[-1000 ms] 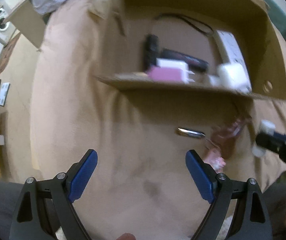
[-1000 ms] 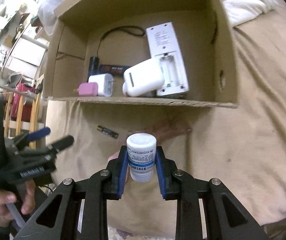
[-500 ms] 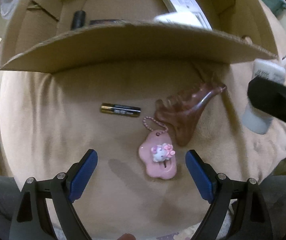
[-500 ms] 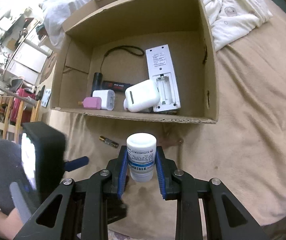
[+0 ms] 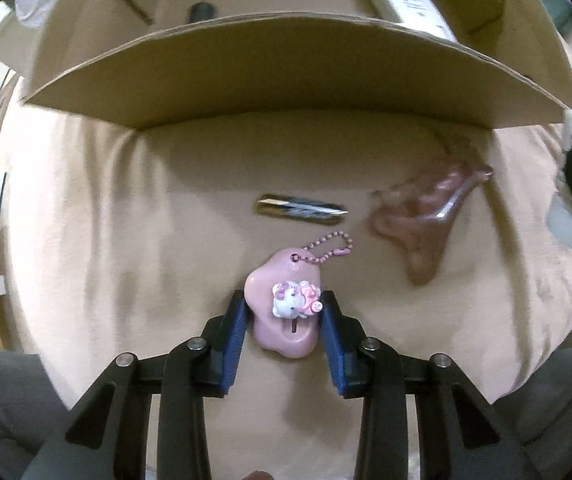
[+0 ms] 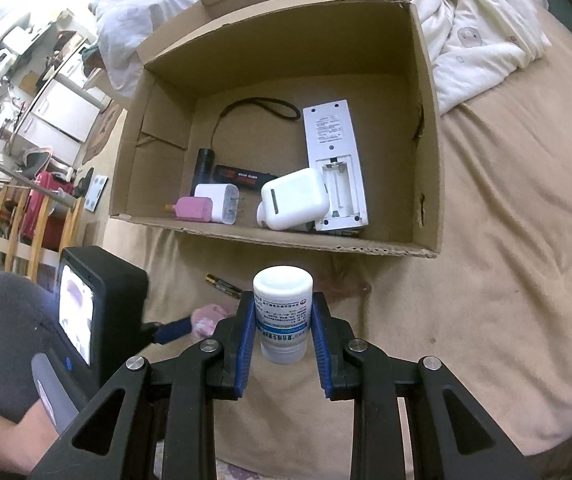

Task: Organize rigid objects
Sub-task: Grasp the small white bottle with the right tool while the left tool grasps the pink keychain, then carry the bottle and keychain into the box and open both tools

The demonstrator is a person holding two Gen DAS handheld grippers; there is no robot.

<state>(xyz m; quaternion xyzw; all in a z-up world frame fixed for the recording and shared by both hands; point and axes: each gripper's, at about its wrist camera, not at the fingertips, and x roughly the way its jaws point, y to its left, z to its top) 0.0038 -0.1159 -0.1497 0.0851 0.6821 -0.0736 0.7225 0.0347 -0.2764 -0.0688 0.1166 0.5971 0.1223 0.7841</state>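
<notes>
A pink keychain charm (image 5: 282,340) with a small white cat figure lies on the tan blanket. My left gripper (image 5: 284,298) points down over it, its jaws closing, and the blue pads touch both sides of the charm. Just beyond it lie a battery (image 5: 301,210) and a translucent pink plastic piece (image 5: 417,220). My right gripper (image 6: 282,316) is shut on an upright white bottle (image 6: 282,304), held in front of the open cardboard box (image 6: 429,140). The box holds a remote (image 6: 333,160), a white case (image 6: 293,200), a charger (image 6: 220,200) and a flashlight (image 6: 204,164).
The box's near wall (image 5: 286,68) rises just beyond the battery. White bedding (image 6: 477,48) is bunched behind the box at the right. A person's leg (image 6: 10,340) is at the lower left, with shelves and furniture past the bed's left edge.
My left gripper came down over the pink charm and its jaws went from wide open to closed against the charm's sides. The right gripper kept its hold on the bottle and barely moved.
</notes>
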